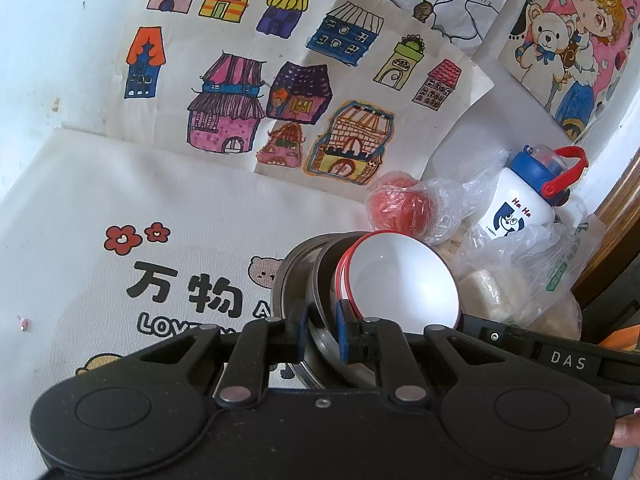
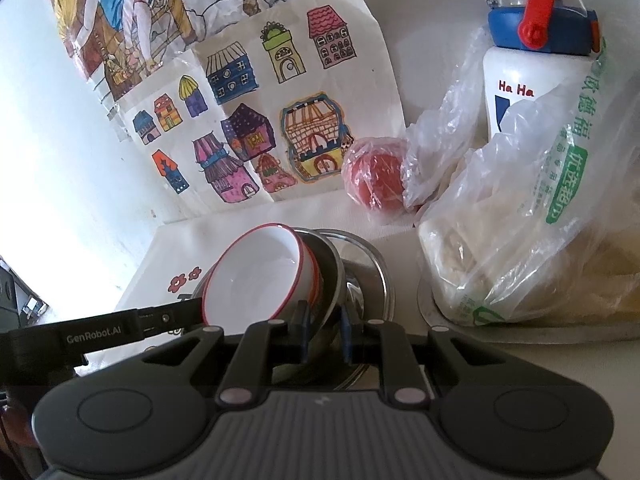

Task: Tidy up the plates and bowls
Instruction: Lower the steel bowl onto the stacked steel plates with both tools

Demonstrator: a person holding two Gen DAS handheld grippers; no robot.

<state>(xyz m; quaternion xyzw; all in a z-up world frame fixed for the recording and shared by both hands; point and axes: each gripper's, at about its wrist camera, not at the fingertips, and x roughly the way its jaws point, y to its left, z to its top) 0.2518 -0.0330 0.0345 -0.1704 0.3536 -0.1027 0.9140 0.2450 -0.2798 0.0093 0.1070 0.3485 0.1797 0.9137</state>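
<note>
A white bowl with a red rim [image 1: 400, 280] sits nested in a steel bowl [image 1: 322, 276], over a steel plate [image 1: 286, 276]; the stack is held tilted above the white printed mat [image 1: 100, 208]. My left gripper [image 1: 323, 328] is shut on the rim of the steel bowl. In the right wrist view the same white bowl [image 2: 256, 276] lies in the steel bowl [image 2: 332, 276] over the steel plate [image 2: 372, 276]. My right gripper [image 2: 325, 332] is shut on the opposite rim of the steel bowl. The left gripper's body [image 2: 92, 334] shows at the left.
A wrapped red fruit [image 1: 400, 204] and a white bottle with a blue lid [image 1: 520, 200] stand at the back right. A plastic bag of food [image 2: 520, 240] lies on a steel tray [image 2: 532, 330] to the right. Children's drawings [image 1: 280, 80] lean on the wall.
</note>
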